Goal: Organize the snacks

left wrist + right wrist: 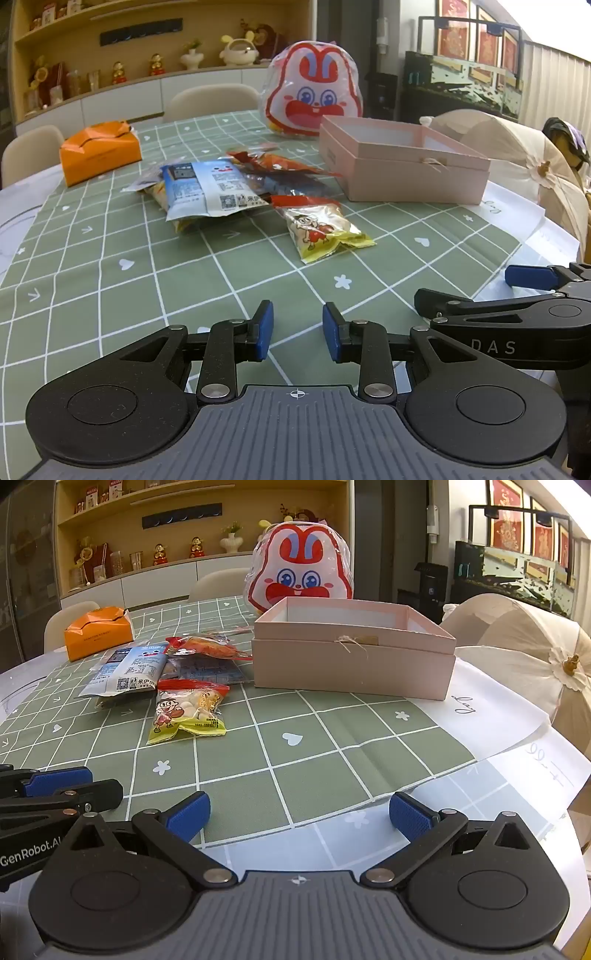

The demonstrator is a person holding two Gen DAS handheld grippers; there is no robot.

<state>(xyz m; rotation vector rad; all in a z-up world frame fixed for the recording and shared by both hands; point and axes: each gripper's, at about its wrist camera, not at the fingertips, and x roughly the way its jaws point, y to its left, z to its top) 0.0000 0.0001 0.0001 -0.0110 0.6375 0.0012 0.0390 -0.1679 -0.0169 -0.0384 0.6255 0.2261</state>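
Both grippers sit low in the frames, holding nothing: the left gripper [297, 330] has a small gap, the right gripper [299, 816] is spread wide. Mid-frame lies the snack pile [221, 188], with the yellow snack bag [188, 710] nearest. Best plan, likely: pinch its crimped edge, then lift it into the open pink box [354, 653], upper right.

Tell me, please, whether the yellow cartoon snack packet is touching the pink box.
Apart. The right wrist view shows green tablecloth between the yellow cartoon snack packet and the pink box.
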